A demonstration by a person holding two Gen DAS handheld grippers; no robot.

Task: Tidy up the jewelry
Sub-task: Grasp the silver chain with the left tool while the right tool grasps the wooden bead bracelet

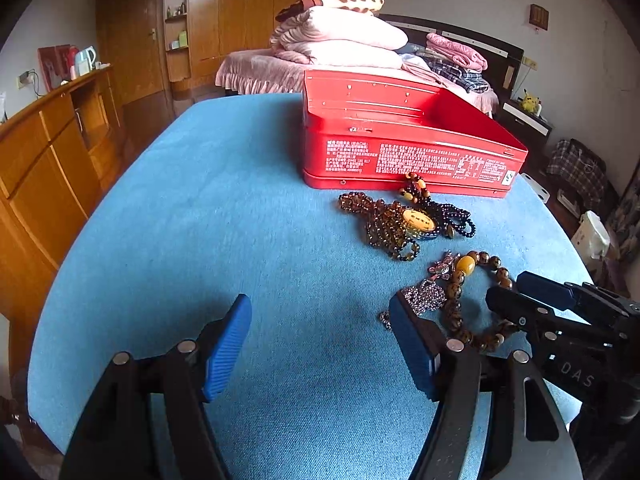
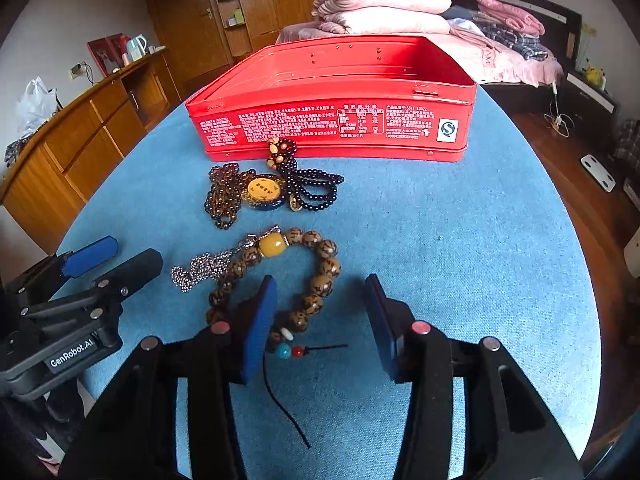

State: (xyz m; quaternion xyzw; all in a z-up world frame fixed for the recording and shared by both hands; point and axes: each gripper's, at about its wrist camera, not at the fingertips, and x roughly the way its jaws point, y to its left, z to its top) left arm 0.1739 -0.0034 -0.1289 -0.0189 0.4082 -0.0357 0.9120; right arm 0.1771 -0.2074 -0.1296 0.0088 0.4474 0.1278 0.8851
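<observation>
An open red tin box (image 2: pixel 332 120) (image 1: pixel 408 152) stands on the blue tablecloth (image 2: pixel 440 240). In front of it lie a brown bead necklace with a yellow pendant (image 2: pixel 262 192) (image 1: pixel 416 222) and dark beads (image 2: pixel 316 188). Nearer, a big brown bead bracelet with an amber bead (image 2: pixel 320 264) (image 1: pixel 464 268) lies beside a silver chain (image 2: pixel 204 268) (image 1: pixel 426 296). My right gripper (image 2: pixel 322 320) is open around the bracelet's near right part. My left gripper (image 1: pixel 320 340) is open and empty, left of the bracelet.
A wooden sideboard (image 1: pixel 52 152) runs along the left. A bed with stacked pink bedding (image 1: pixel 340 40) stands behind the table. The table's right edge drops to a wooden floor (image 2: pixel 592 184).
</observation>
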